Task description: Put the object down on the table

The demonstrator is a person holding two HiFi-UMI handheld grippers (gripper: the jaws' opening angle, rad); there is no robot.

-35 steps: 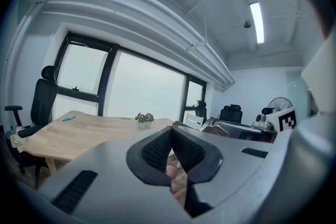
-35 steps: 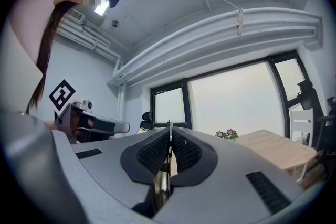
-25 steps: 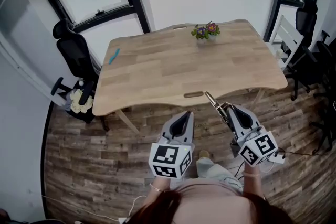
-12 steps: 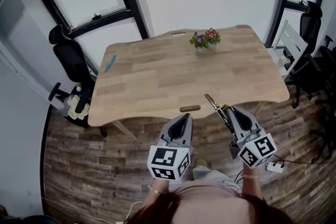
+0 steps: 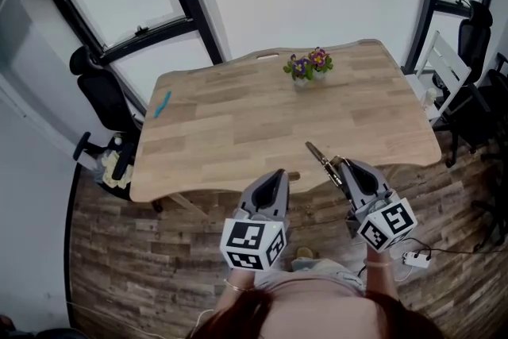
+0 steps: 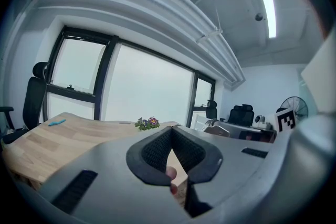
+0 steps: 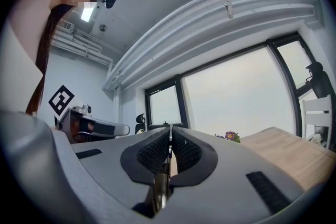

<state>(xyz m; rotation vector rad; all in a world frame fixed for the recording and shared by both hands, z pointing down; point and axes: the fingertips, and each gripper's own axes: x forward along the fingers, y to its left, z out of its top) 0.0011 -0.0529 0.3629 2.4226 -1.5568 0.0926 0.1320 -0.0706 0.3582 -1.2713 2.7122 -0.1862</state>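
The bench is one light wood-grain slab with rounded corners. One small blue item lies at its left edge; its shape is too small to make out. One flower pot stands by the far edge.

The left gripper has ribbed black fingers closed tip to tip on nothing. The right gripper has its fingers clamped on one thin, flat metal object. This object is held off the bench, with its free end over the near edge, right of centre. Its rear end is hidden by the gripper body.
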